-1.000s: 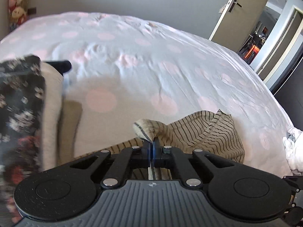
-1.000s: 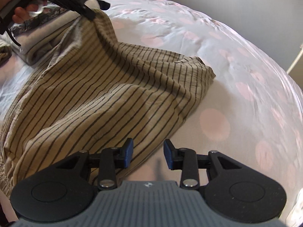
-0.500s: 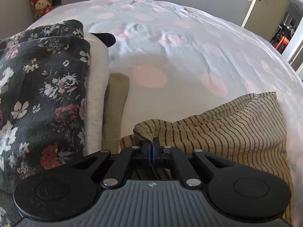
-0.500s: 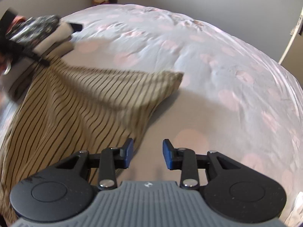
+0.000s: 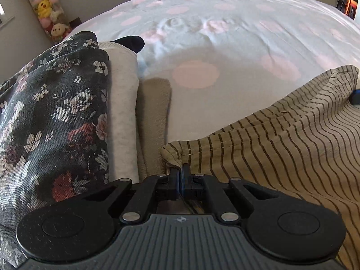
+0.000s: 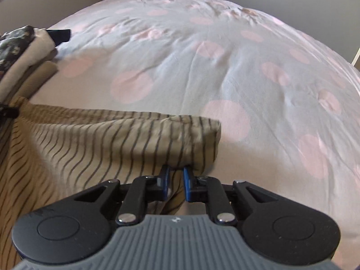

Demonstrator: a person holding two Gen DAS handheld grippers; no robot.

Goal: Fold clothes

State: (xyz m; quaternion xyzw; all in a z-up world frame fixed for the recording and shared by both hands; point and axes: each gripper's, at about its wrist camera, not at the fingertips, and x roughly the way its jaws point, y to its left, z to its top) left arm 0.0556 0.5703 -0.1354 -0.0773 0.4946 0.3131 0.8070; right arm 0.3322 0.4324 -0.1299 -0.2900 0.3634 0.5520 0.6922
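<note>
Cloth with thin dark stripes, a tan striped garment [image 5: 281, 148], is lying on the bed [image 5: 225, 45] and is being held near two of its corners. The left gripper [image 5: 180, 175] is pinching one bunched corner, with its jaws pressed tight together on the cloth. That corner is sitting right at the jaw tips, just beside a pile of folded clothes [image 5: 67, 112].

The right gripper [image 6: 175, 172] is at the other corner [image 6: 202, 139]. Its jaws are closing now, and a lump of the striped cloth is sitting between them and just ahead of them. I cannot tell if the pads are squeezing it yet; a small gap is showing between the blue tips.

Why hold it this way? Two corners of one edge are being taken, one in each gripper, so the cloth can probably be pulled flat and then folded over.

The top edge of the garment is running sideways from one set of jaws to the other, so it is lying across in front of both grippers. The rest of it is spreading back toward the person, below and behind the jaws. Ahead of the jaws, the spotted bed cover is bare of clothes.

The folded pile is staying to the left of the left jaws, near the held corner but out of the way.
</note>
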